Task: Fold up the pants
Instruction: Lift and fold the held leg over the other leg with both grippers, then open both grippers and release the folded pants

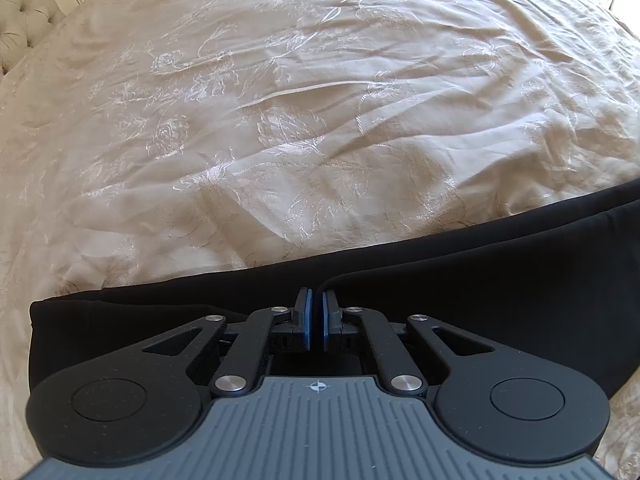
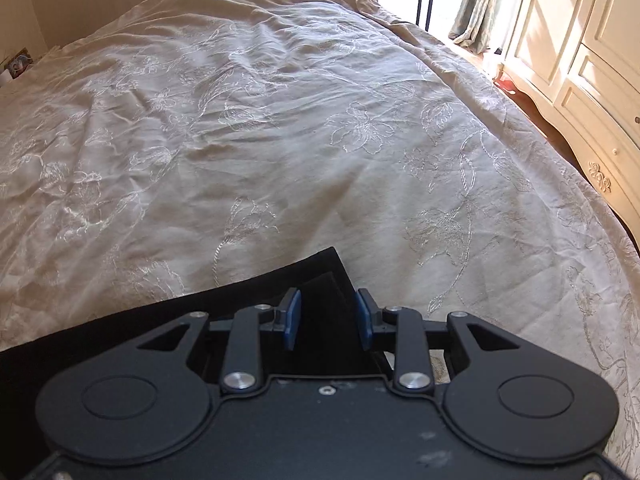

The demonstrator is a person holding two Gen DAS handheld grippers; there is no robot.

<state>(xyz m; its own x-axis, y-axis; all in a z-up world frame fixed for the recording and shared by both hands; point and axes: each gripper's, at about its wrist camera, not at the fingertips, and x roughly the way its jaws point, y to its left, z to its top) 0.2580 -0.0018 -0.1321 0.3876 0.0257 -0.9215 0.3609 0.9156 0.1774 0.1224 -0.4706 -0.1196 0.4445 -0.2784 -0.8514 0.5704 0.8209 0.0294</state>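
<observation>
Black pants (image 1: 460, 280) lie in a long band across the near edge of a cream embroidered bedspread (image 1: 300, 120). In the left wrist view my left gripper (image 1: 318, 312) points down at them. Its blue pads (image 1: 306, 316) are almost together, pinching the edge of the upper cloth layer where it lifts. In the right wrist view the pants' end (image 2: 280, 276) forms a corner on the bedspread (image 2: 280, 120). My right gripper (image 2: 329, 316) stands open over that corner, with a raised flap of black cloth (image 2: 326, 304) between its blue pads (image 2: 292, 318), which do not visibly press on it.
A tufted headboard (image 1: 24, 28) stands at the far left of the left wrist view. In the right wrist view a cream wardrobe (image 2: 592, 60) and a strip of wooden floor (image 2: 520, 88) run along the bed's right side. A curtain (image 2: 480, 0) hangs at the far end.
</observation>
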